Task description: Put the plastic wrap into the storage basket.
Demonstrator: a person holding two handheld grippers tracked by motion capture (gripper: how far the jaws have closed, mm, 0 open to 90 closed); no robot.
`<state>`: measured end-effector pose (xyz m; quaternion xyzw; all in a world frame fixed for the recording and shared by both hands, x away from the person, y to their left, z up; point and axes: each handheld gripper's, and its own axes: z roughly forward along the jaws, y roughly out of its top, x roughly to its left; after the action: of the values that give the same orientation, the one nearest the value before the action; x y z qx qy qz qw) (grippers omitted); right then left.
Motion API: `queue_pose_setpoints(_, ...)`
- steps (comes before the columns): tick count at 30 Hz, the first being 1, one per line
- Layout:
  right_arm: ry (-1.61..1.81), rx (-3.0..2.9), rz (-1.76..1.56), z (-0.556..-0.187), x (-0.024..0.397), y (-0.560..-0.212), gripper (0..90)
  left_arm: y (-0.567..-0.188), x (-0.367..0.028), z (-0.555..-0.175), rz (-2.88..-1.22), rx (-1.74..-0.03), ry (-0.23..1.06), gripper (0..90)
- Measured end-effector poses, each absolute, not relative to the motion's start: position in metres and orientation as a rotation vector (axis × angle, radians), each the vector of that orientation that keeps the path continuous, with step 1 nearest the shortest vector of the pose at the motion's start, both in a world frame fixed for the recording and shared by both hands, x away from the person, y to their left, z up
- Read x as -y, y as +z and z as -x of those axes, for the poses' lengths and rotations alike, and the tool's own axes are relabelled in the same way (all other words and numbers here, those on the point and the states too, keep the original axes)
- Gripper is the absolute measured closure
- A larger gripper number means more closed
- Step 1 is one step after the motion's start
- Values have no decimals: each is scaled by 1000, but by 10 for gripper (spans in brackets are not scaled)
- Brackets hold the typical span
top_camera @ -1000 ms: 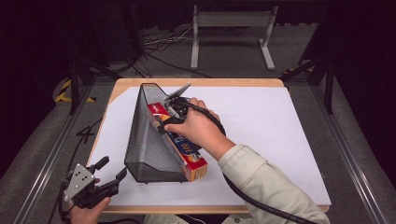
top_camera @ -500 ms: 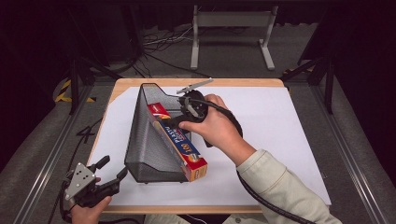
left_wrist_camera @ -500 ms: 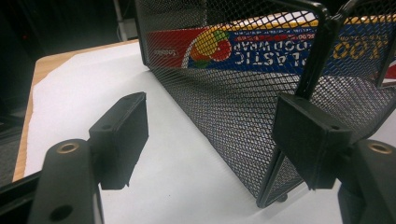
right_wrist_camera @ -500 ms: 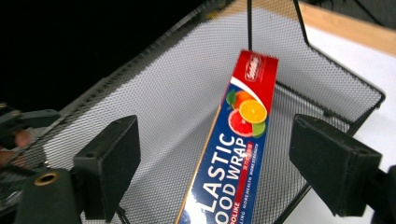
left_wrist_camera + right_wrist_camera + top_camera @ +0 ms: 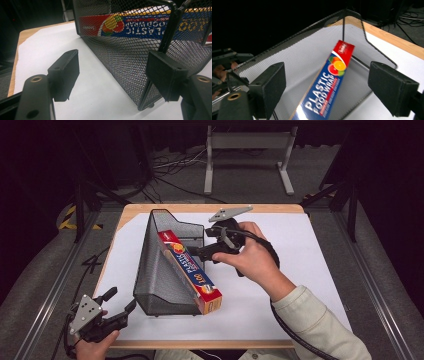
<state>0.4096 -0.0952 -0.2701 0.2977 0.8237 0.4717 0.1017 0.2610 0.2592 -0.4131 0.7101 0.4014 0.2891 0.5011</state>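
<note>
Black mesh file holder (image 5: 165, 270) lies on its side on the white sheet (image 5: 310, 260) over the table, open face up — a plastic wrap box (image 5: 192, 272) rests inside it, lengthwise along the lower wall, its near end poking just past the holder's rim. Box looks placed; nothing grips it.

Right gripper (image 5: 200, 251) hovers just beside the box's far half, jaws wide and empty; in the right gripper view the box (image 5: 325, 85) lies between and beyond the open jaws, untouched.

Left gripper (image 5: 117, 312) sits low at the table's near-left corner, jaws wide, apart from the holder's near end (image 5: 140, 57).

Judgement: loading appears done — what may remain is nudging the box fully in, or standing the holder upright.
</note>
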Motion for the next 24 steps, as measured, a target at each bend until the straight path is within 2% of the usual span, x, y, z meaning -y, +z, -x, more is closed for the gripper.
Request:
queue_pose_setpoints(14,1457,-2376,-885,-404,161,-267,156,-414,-259,-262,-1721,-975,697,278)
queue_pose_setpoints(24,1376,-2354,-867,-402,201,-279,156,-414,-259,-262,-1725,-982,697,276)
